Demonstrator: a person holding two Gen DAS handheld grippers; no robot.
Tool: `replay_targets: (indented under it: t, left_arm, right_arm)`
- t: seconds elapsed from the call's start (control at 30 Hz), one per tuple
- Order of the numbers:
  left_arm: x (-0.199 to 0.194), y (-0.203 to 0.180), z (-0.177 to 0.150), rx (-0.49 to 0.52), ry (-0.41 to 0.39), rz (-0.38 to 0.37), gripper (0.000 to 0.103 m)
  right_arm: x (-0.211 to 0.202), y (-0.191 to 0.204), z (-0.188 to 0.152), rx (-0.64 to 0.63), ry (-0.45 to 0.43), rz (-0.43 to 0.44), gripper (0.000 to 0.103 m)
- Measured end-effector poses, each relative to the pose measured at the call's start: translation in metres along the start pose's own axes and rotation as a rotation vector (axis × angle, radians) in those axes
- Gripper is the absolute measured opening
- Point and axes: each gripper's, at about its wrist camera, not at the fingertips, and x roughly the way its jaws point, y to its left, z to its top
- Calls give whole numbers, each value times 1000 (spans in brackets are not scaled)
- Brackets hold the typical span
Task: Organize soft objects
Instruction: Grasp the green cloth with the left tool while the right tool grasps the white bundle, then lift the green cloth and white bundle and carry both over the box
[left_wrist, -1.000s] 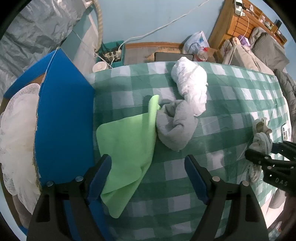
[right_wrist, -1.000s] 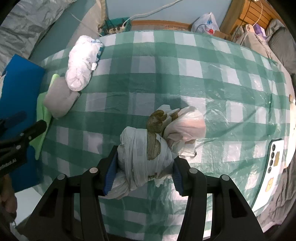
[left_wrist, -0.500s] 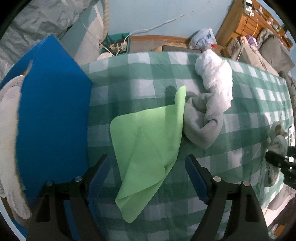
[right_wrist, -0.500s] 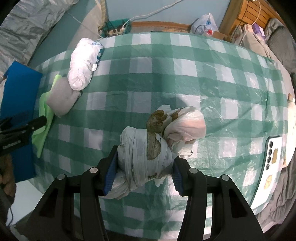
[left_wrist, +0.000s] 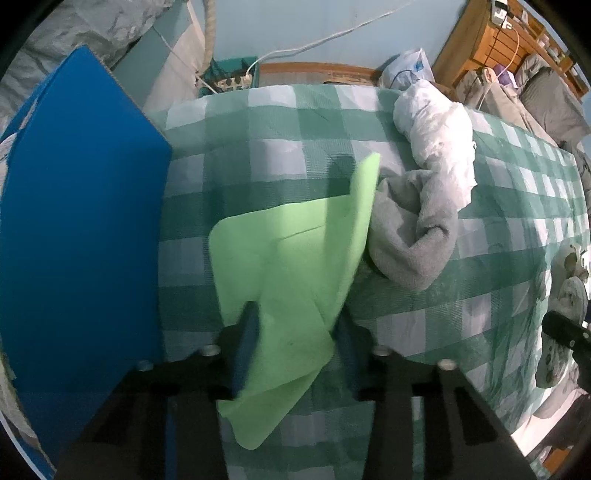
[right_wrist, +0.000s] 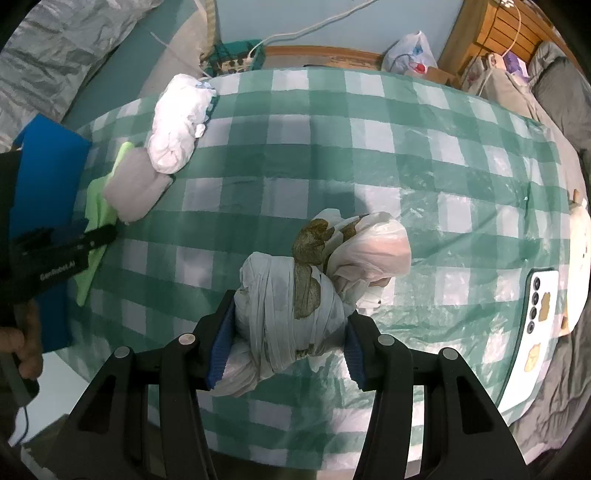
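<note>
Left gripper (left_wrist: 295, 343) now closed in from wide open half a second ago, pads pinching the near flap of the thin lime-green cloth (left_wrist: 291, 266), which lies on the green-and-white checked tablecloth (left_wrist: 498, 229) against the rumpled grey towel (left_wrist: 410, 236), beside the upright blue board (left_wrist: 81, 229). Right gripper (right_wrist: 290, 339) unchanged, clenched on the knotted white plastic-bag bundle (right_wrist: 291, 314) resting mid-table. Probably both items secured, lifting next.

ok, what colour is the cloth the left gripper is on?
Light green cloth, plain, no pattern. Left wrist view shows it best.
</note>
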Motion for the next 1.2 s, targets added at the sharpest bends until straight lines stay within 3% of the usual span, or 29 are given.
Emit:
replay_targets:
  t: [0.07,0.2,0.77,1.2]
  left_arm:
    - [-1,7,-3,-2,-1,5,15]
    - [-7,11,-9,12,-17,25,7]
    - [-57,13,-41,28,-78,9,6]
    - [-107,2,-47,40,-126,-5,7]
  right_arm:
    - [0,2,-1,-5,-2,0,52]
    - [-3,7,-3,-25,-14,-2,52]
    - [-30,42,-12,-169,-70,-27,52]
    - [-58,60,-15,-220,-93,-23,51]
